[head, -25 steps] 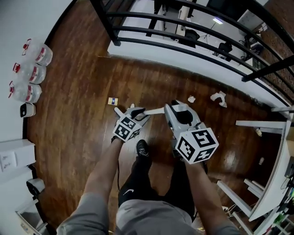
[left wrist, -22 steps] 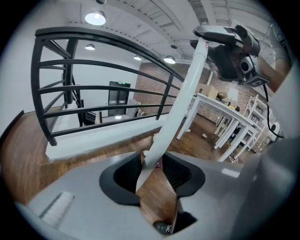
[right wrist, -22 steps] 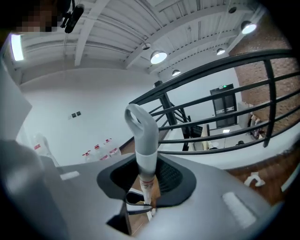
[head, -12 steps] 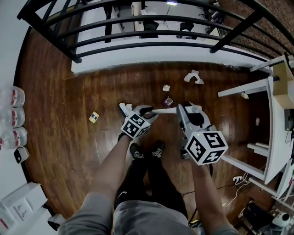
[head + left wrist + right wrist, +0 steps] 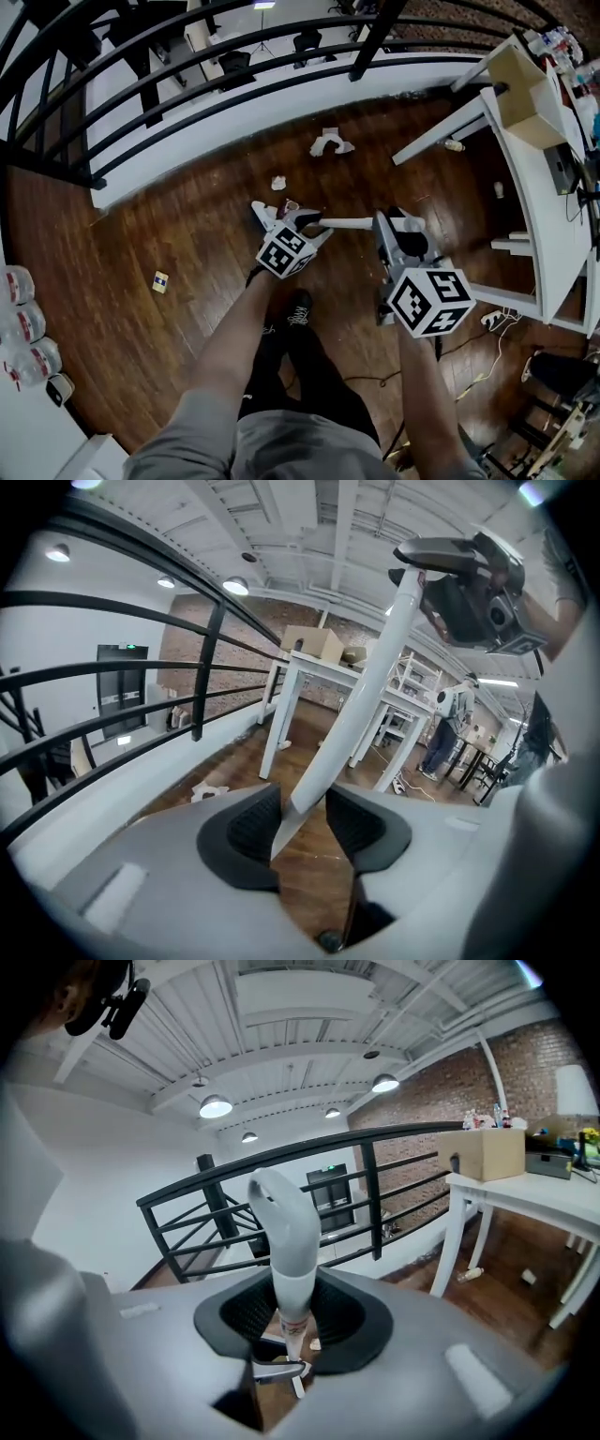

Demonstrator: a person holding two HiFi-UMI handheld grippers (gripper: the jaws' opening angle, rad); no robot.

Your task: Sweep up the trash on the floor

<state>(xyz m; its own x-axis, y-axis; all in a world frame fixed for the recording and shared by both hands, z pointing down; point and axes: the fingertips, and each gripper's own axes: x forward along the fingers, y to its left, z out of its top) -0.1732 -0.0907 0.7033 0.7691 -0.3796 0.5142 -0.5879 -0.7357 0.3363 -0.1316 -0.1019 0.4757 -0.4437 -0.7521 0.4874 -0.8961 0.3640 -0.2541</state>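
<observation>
A white handle point(image 5: 352, 223) runs level between my two grippers. My right gripper point(image 5: 392, 221) is shut on it; in the right gripper view the handle point(image 5: 291, 1241) stands between the pads of this gripper point(image 5: 292, 1312), its curved tip above. The handle's tapered end point(image 5: 309, 799) lies between the wide jaws of my left gripper point(image 5: 286, 217), against one pad with a gap to the other. Crumpled white paper point(image 5: 330, 142) lies by the railing base. A small white scrap point(image 5: 278, 182) and a dark scrap point(image 5: 291, 203) lie just beyond the left gripper. A yellow card point(image 5: 160, 280) lies far left.
A black railing point(image 5: 187, 84) borders the wooden floor at the top. A white table point(image 5: 525, 187) with a cardboard box point(image 5: 525, 80) stands on the right, cables point(image 5: 487, 319) beside its leg. Bottles point(image 5: 19, 328) line the left wall. The person's shoes point(image 5: 298, 309) are below the grippers.
The view has swung round: the table has come in at the right, the bottles have slid to the lower left. Both grippers travelled together with the handle, and the scraps now lie just ahead.
</observation>
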